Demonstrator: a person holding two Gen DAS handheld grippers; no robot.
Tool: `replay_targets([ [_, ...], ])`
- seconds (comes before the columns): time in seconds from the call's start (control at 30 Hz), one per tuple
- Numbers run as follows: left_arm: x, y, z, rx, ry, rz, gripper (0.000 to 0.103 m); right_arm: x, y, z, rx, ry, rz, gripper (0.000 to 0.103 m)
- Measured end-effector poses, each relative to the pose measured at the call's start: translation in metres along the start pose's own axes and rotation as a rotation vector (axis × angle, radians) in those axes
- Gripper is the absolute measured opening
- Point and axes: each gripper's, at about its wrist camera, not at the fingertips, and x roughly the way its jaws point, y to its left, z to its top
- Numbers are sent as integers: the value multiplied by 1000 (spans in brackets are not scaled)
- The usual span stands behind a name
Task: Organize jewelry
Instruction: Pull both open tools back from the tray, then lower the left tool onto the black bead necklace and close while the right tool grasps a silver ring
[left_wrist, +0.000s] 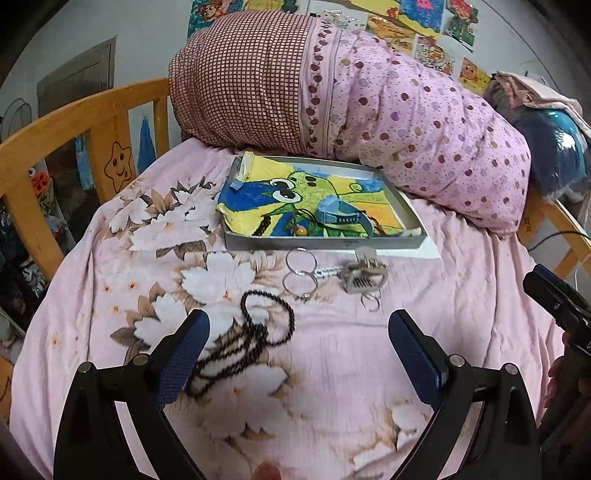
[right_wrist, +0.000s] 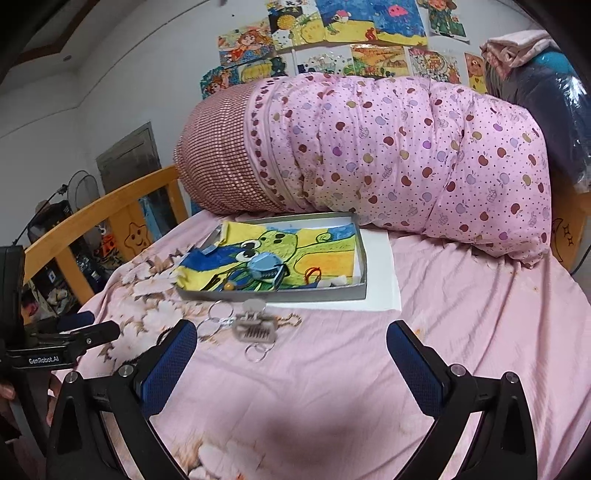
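A shallow grey box (left_wrist: 325, 243) (right_wrist: 364, 258) lined with a colourful drawing lies on the pink bedspread. Inside it rest a light blue watch (left_wrist: 338, 214) (right_wrist: 265, 268), a dark bead strand (left_wrist: 264, 223), an amber bead (left_wrist: 302, 231) and a red cord (right_wrist: 313, 274). In front of the box lie two silver bangles (left_wrist: 300, 273) (right_wrist: 218, 319), a silver comb-shaped hair clip (left_wrist: 364, 277) (right_wrist: 255, 328) and small rings (left_wrist: 370, 301) (right_wrist: 255, 352). A long black bead necklace (left_wrist: 255, 332) lies between my left gripper's fingers. My left gripper (left_wrist: 299, 339) is open above it. My right gripper (right_wrist: 291, 349) is open over bare bedspread, right of the clip.
A rolled pink quilt (left_wrist: 406, 110) (right_wrist: 388, 155) lies right behind the box. A wooden bed rail (left_wrist: 74, 122) (right_wrist: 92, 214) runs along the left. A white sheet (right_wrist: 380, 280) sits under the box. Drawings hang on the wall (right_wrist: 147, 85).
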Motion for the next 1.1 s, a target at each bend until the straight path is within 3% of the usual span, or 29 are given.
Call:
replay_targets([
  [0.43, -16, 7, -44, 43, 38, 73, 95, -12, 7, -34, 7, 58, 10, 103],
  [0.63, -10, 24, -65, 81, 115, 134, 95, -3, 12, -48, -1, 103, 25, 103],
  [1.1, 5, 71, -81, 108, 180, 81, 95, 46, 40, -73, -73, 269, 103, 103],
])
